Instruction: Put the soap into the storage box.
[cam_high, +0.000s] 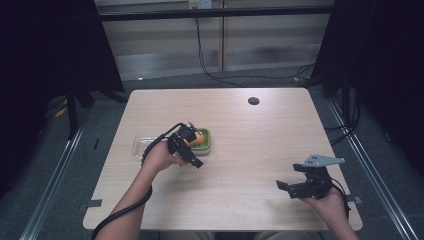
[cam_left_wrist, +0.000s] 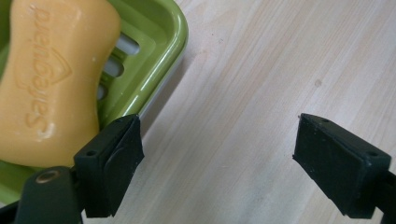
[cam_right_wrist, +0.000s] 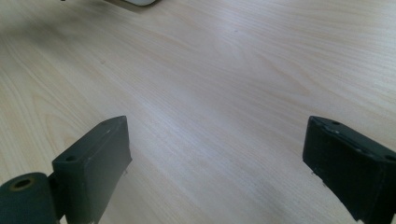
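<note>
Black left gripper (cam_high: 190, 150) with trailing black cable; black right gripper (cam_high: 300, 187) topped by grey three-cornered plate; bare forearms.

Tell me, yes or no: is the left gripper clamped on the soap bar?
No. In the left gripper view the left gripper stands open over bare table, while the soap bar lies in the green soap dish beside it.

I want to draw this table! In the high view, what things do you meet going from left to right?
Clear container → left gripper → green soap dish → small dark round thing → right gripper. The orange soap bar lies in the dish under the left gripper, so I leave it out.
</note>
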